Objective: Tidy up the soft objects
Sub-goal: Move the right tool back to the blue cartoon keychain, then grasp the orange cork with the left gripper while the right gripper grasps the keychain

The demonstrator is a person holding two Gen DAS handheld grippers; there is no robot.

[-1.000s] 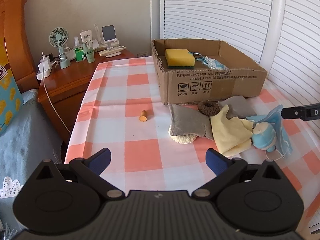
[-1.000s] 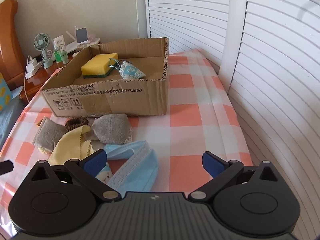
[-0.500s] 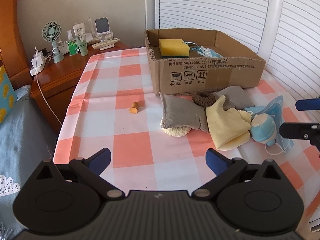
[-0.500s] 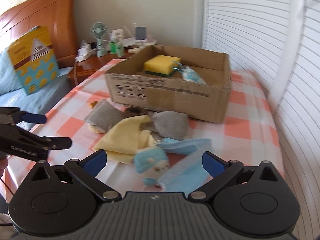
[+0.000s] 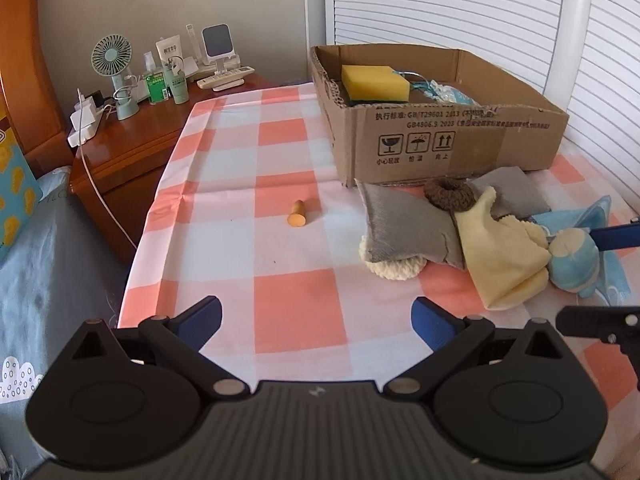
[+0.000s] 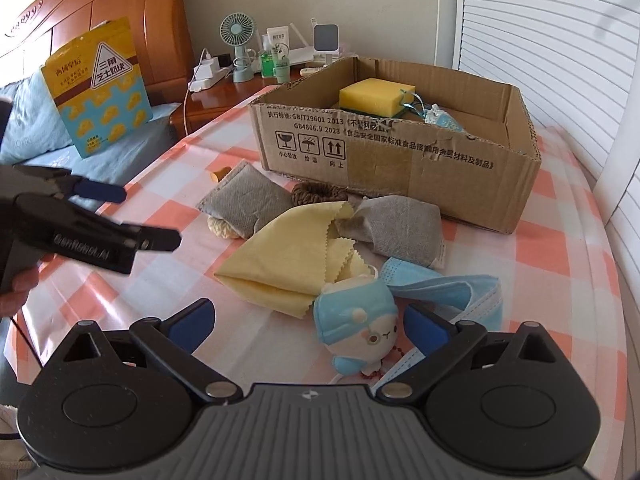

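A cardboard box (image 6: 400, 160) (image 5: 460, 140) holds a yellow sponge (image 6: 374, 98) (image 5: 374, 82) and a small blue pouch (image 6: 444, 120). In front of it lie two grey pouches (image 6: 248, 196) (image 6: 404, 228), a brown scrunchie (image 6: 316, 194), a yellow cloth (image 6: 296, 256) (image 5: 500, 256), a blue face mask (image 6: 460, 292) and a blue plush toy (image 6: 356, 328) (image 5: 572, 258). My right gripper (image 6: 306, 326) is open, its fingers either side of the plush toy. My left gripper (image 5: 316, 320) is open and empty above the checked cloth, left of the pile.
A small orange cork-like piece (image 5: 298, 214) lies on the checked tablecloth (image 5: 280, 152). A wooden nightstand (image 5: 132, 140) with a fan, bottles and chargers stands at the left. A snack bag (image 6: 100, 84) leans on the bed. White shutters (image 6: 560, 40) line the right side.
My right gripper has swung left and dropped toward the plush toy, which now sits between its fingers. My left gripper has moved in slightly closer to the table.
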